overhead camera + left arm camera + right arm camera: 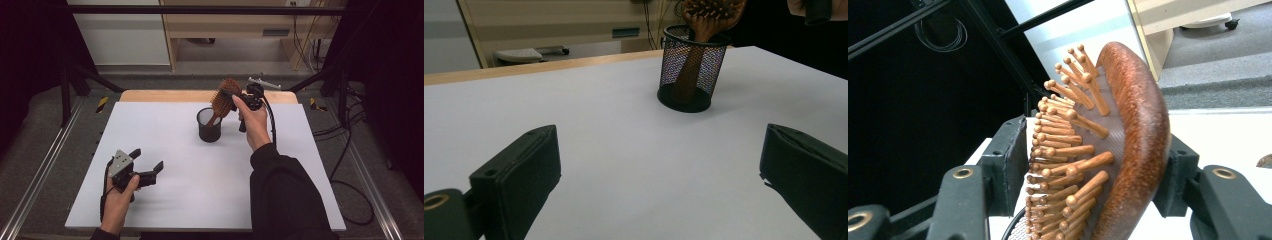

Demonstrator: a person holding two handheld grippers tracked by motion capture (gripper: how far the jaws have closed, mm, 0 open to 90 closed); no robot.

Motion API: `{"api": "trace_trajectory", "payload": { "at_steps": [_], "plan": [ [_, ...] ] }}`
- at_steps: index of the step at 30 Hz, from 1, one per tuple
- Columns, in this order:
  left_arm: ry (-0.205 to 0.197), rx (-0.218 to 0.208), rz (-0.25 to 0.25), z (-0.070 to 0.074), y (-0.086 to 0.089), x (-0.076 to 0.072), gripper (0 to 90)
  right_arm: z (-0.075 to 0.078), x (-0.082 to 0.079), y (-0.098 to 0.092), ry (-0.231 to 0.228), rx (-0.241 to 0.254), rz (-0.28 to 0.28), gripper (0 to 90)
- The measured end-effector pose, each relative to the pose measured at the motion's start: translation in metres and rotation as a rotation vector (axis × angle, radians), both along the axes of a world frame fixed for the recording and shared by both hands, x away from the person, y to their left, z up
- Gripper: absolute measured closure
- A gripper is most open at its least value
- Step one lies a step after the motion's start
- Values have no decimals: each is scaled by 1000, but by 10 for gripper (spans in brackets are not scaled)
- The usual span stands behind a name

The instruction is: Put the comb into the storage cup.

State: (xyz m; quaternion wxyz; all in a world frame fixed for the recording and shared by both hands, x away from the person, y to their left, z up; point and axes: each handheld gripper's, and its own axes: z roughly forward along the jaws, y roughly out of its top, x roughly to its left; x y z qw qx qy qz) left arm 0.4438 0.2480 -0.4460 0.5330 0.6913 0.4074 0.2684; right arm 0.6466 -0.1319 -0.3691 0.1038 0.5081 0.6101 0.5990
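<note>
White table (200,170): hairbrush (1128,145) between right tongs (1093,165)

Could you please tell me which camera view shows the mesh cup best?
The left gripper view: the mesh cup stands whole, side-on, the hairbrush handle visible through it. The high view shows it small, from above. The right gripper view catches merely a sliver of rim.

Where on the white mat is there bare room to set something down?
Most of the white mat is bare: the wide stretch between the left gripper and the mesh cup, and the far-left corner. It is crowded only at the cup, where the right gripper brackets the hairbrush.
</note>
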Motion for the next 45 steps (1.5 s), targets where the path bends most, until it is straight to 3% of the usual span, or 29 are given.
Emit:
{"api": "trace_trajectory", "payload": {
  "at_steps": [24, 45],
  "plan": [
    [-3, 5, 5, 0, 0, 0, 31, 2, 0, 1, 10, 20, -1, 236],
    [-3, -2, 4, 0, 0, 0, 31, 5, -1, 4, 11, -16, -35, 73]
  ]
}}
